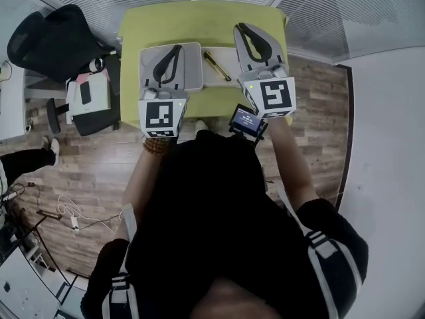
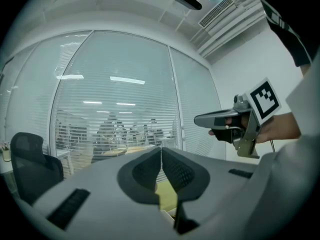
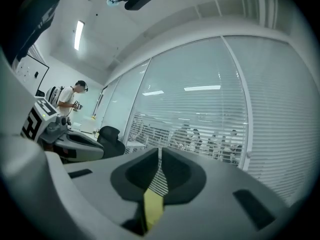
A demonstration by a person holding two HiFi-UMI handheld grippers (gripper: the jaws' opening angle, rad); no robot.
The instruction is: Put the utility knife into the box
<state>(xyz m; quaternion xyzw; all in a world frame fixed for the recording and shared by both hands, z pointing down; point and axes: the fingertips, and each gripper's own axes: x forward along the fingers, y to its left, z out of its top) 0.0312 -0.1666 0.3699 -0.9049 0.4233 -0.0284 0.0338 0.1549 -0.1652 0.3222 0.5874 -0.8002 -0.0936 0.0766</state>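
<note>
Left hand-held gripper (image 1: 178,47) and right hand-held gripper (image 1: 240,26) are closed, empty; only head view shows utility knife (image 1: 216,66) beside box (image 1: 193,73)

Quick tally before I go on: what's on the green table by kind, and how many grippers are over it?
Box: 1
Utility knife: 1
White flat piece under the knife, maybe a lid: 1
Grippers: 2, left gripper and right gripper, both shut and empty
Total: 5

Left gripper (image 2: 161,153): fingers (image 2: 180,171) pressed together, nothing between — right gripper (image 2: 202,120) level at right; green table (image 2: 167,196) below.
</note>
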